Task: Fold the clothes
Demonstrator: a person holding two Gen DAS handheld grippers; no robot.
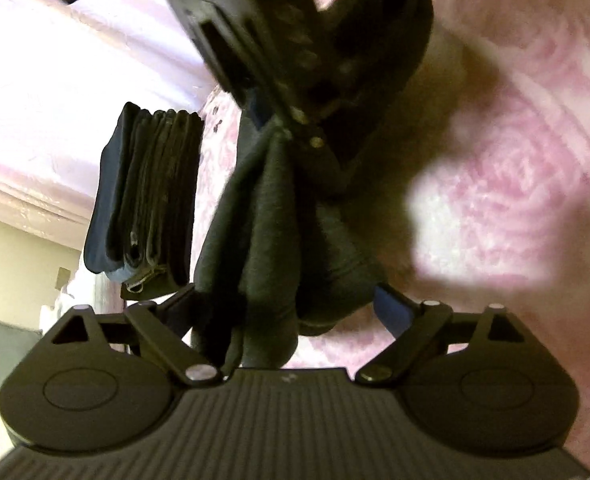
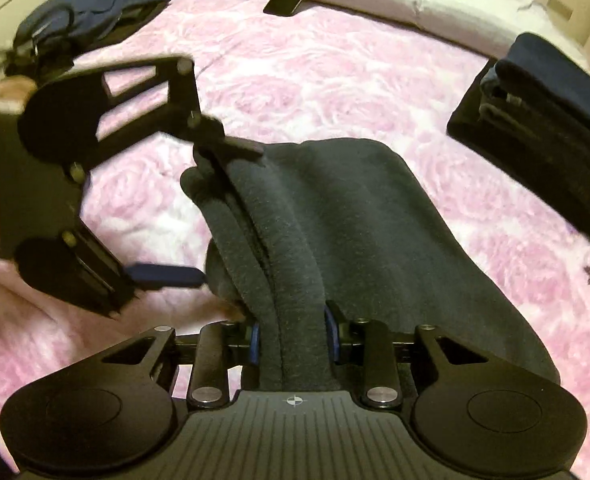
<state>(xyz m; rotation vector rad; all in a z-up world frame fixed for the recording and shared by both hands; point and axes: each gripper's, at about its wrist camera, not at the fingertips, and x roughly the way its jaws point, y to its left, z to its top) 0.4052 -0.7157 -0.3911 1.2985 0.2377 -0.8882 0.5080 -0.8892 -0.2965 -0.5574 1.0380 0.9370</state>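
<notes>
Now my right gripper (image 2: 293,340) pinches the folded grey garment (image 2: 335,216) mid-bedspread (image 2: 315,80); my left gripper (image 2: 211,212) gapes wide, so layers may slip apart.

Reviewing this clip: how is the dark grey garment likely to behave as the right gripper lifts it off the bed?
The dark grey garment will probably hang floppy: it already bunches into soft ridges where the right gripper pinches it. Its fuzzy surface suggests it will not slip out readily. With the left gripper open and apart from it, the unheld end would likely sag and drag across the pink bedspread.
</notes>
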